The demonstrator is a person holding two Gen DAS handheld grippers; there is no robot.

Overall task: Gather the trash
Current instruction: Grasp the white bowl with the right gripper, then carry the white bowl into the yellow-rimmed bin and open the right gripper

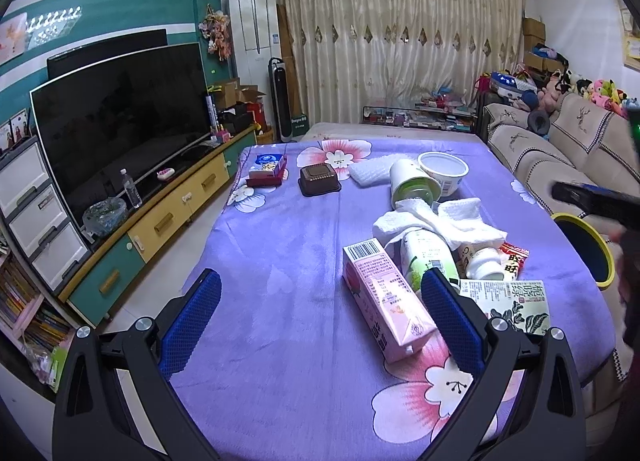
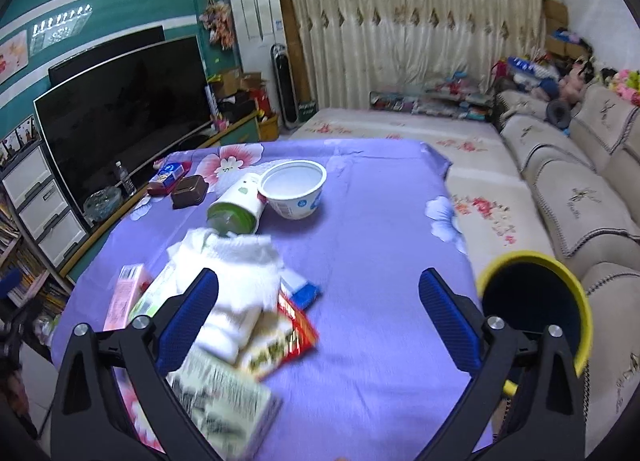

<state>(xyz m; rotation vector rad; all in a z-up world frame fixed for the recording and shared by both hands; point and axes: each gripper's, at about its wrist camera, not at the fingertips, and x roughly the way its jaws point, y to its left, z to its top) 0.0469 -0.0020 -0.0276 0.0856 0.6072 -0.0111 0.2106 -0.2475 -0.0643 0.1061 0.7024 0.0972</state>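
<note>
Trash lies on the purple flowered tablecloth (image 1: 280, 261): a pink carton (image 1: 384, 301), a green-white bottle (image 1: 430, 257), crumpled white tissue (image 1: 436, 221), a white pill bottle (image 1: 484, 263), a red snack wrapper (image 1: 514, 257), a green-leaf carton (image 1: 508, 305), a tipped green-white cup (image 1: 412, 185) and a white bowl (image 1: 442, 173). My left gripper (image 1: 320, 293) is open and empty, left of the pink carton. My right gripper (image 2: 320, 293) is open and empty above the cloth, right of the tissue (image 2: 236, 273) and wrapper (image 2: 288, 333). A yellow-rimmed dark bin (image 2: 536, 309) stands at the table's right edge.
A brown box (image 1: 318, 179), a blue-red box (image 1: 268, 169) and a white pad (image 1: 370, 171) lie at the table's far side. A TV (image 1: 120, 121) on a cabinet stands left. A beige sofa (image 2: 572, 197) runs along the right.
</note>
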